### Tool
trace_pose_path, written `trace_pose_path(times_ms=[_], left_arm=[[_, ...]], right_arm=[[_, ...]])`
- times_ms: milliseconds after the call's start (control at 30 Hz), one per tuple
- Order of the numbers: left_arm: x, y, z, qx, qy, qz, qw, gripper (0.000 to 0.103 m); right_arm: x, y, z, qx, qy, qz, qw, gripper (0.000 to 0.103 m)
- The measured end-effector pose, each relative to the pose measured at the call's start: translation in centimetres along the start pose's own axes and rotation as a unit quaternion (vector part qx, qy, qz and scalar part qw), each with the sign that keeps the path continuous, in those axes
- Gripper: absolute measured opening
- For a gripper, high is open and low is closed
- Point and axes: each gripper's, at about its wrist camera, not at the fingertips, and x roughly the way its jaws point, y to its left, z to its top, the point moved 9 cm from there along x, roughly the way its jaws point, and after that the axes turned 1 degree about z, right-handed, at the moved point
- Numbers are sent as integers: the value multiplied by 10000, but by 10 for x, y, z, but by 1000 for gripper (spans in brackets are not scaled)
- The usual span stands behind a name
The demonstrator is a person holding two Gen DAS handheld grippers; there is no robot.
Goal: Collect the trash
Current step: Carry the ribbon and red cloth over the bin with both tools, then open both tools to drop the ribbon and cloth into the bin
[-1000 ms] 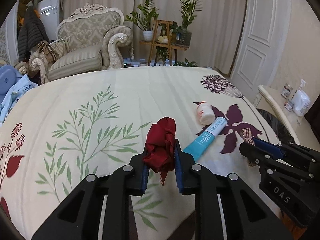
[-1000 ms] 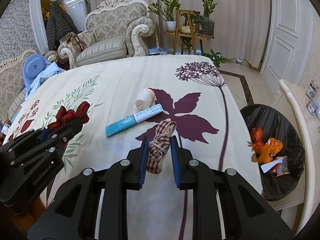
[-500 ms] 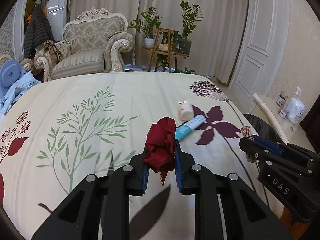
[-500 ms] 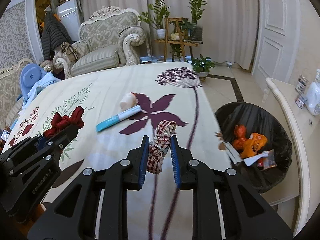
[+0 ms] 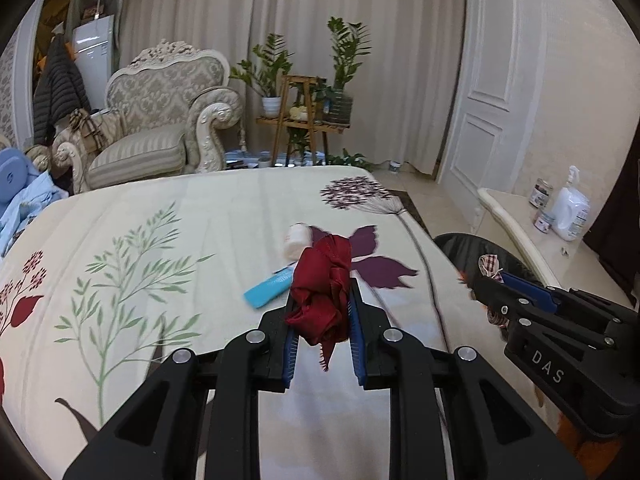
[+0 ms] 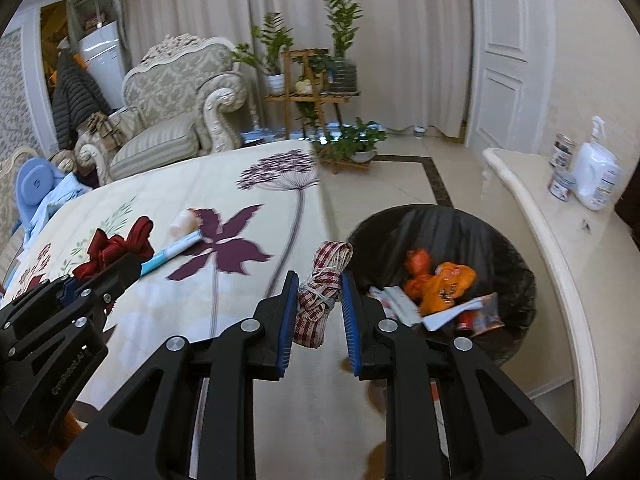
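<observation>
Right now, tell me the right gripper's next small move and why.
Probably carry the right gripper a little further right, over the black-lined trash bin. Its jaws grip the checkered cloth bundle, which hangs at the bin's near rim, not yet above the opening.

The floral bedspread (image 5: 168, 216) carries a blue tube (image 5: 267, 289) (partly hidden) and perhaps a bottle (image 5: 297, 239).

Room behind the bed

An armchair (image 5: 160, 120) stood far ahead to the left of the gripper, a plant stand (image 5: 304, 120) straight ahead, a door (image 5: 492, 80) to the right.
</observation>
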Motion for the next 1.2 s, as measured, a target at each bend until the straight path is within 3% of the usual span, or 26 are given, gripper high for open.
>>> trace_pose_path(times_ms=[733, 1200], left_arm=[[41, -108, 15, 676, 74, -683, 9953, 23], [88, -141, 21, 879, 333, -808, 9923, 24]], right_arm=[[24, -90, 16, 541, -18, -615, 9966, 21], [55, -124, 24, 701, 114, -789, 9943, 22]])
